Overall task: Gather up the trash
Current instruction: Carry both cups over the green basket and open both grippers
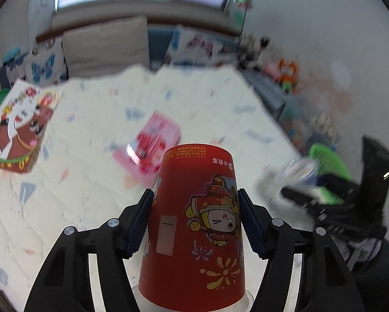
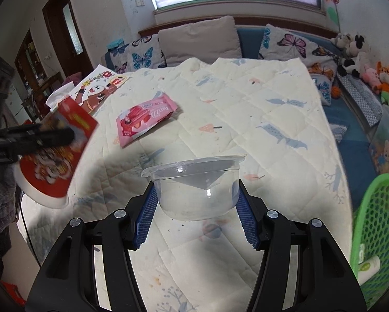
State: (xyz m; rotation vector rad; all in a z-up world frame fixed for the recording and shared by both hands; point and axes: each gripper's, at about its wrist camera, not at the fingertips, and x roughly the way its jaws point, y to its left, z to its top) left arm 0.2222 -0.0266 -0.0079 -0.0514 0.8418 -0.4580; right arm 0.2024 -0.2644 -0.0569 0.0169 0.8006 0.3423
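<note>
You have both grippers loaded, so the pick-up step is done for these two pieces and the carry is in hand. Your left gripper (image 1: 195, 217) has its jaws clamped on the red cup (image 1: 194, 223), which is upside down, base away from you and white rim toward the camera. Your right gripper (image 2: 195, 204) has its jaws pressed to the sides of the clear tub (image 2: 195, 189), held upright above the quilt (image 2: 246, 109).

The next move, as I judge it, is to bring each piece over the green basket (image 2: 376, 223), which sits at the right edge of the quilt near your right gripper, and let go once it is inside the rim. The tub is nearer; take that first so the two grippers do not cross.

The cup is paper, red with a cartoon figure and gold sprays, and looks uncrushed. The tub is thin, see-through plastic with a flared lip, and appears empty; it may flex under a hard squeeze.

A pink wrapper (image 2: 145, 119) lies flat on the quilt, not yet collected.
</note>
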